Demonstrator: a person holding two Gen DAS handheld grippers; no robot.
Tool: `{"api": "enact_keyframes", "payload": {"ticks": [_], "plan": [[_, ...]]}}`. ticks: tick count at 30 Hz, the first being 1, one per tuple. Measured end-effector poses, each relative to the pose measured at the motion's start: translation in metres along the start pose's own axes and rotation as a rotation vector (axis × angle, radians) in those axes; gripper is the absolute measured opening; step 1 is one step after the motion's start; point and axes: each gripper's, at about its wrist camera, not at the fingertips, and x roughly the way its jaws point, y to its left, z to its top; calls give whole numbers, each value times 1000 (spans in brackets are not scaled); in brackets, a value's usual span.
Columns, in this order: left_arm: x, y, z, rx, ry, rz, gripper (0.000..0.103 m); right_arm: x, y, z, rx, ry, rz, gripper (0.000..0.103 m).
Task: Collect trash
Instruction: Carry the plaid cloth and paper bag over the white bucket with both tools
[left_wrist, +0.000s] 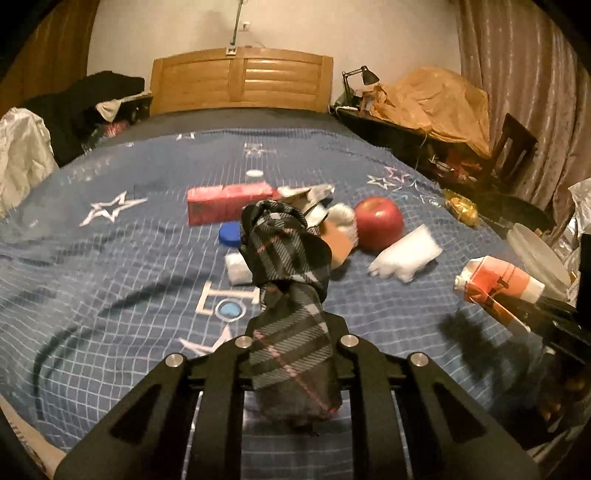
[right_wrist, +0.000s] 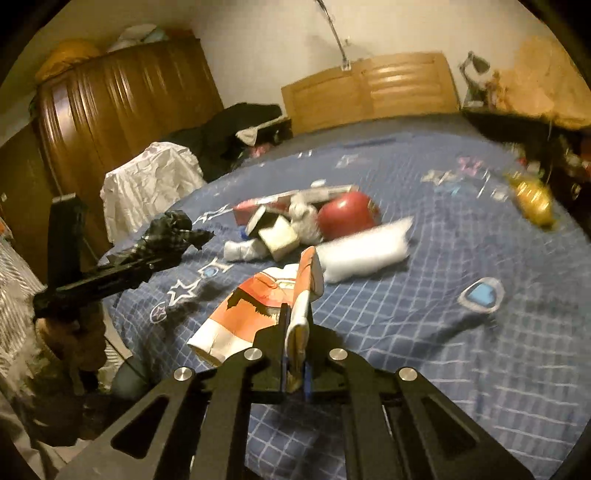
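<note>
Left gripper (left_wrist: 291, 354) clamped on dark plaid cloth (left_wrist: 288, 258), raised off blue grid-patterned bedspread (left_wrist: 110, 266). Right gripper (right_wrist: 295, 354) clamped on flattened orange-and-white carton (right_wrist: 258, 306), lifted above bedspread near its foot edge. Mid-bedspread clutter: red apple (left_wrist: 378, 221), long red box (left_wrist: 225, 201), white crumpled plastic bag (left_wrist: 406, 254), blue round cap (left_wrist: 229, 233). Gold wrapper (left_wrist: 461, 208) at right edge.

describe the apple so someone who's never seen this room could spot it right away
Start at the blue checked bedspread with white stars that covers the bed. Near its middle lies a cluster of litter, and the apple sits at the right end, just behind a white crumpled packet. It is the only round, glossy red thing there.
</note>
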Motion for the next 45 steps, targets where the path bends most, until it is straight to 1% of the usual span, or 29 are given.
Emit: {"api": "enact_keyframes", "payload": {"ticks": [1,7,10,15,20,26,31,37,41,45], "plan": [[-1,-5,2,1,-2,14,12,-7,2,1,-10,-13,-15,7],[-8,-34,7,29,-16,159,12,-42,23,5,-100,-85,-128,7],[-11,-46,6,46,-26,228,12,-53,32,4,-137,-105,-162,7],[-21,-54,3,71,-47,283,12,-62,38,0,-159,-109,-182,7],[-29,-57,2,88,-68,318,12,-67,44,0,-169,-114,-190,7],[-35,-61,2,97,-84,337,12,-69,45,2,-174,-123,-204,7],[-40,-69,10,109,-106,340,12,-80,42,6,-177,-151,-231,7],[-40,-92,27,141,-146,321,12,-103,29,20,-179,-207,-299,7],[-36,-116,42,176,-172,294,12,-124,11,32,-171,-247,-356,7],[-28,-142,57,209,-190,260,12,-151,-12,43,-164,-286,-432,7]]}}
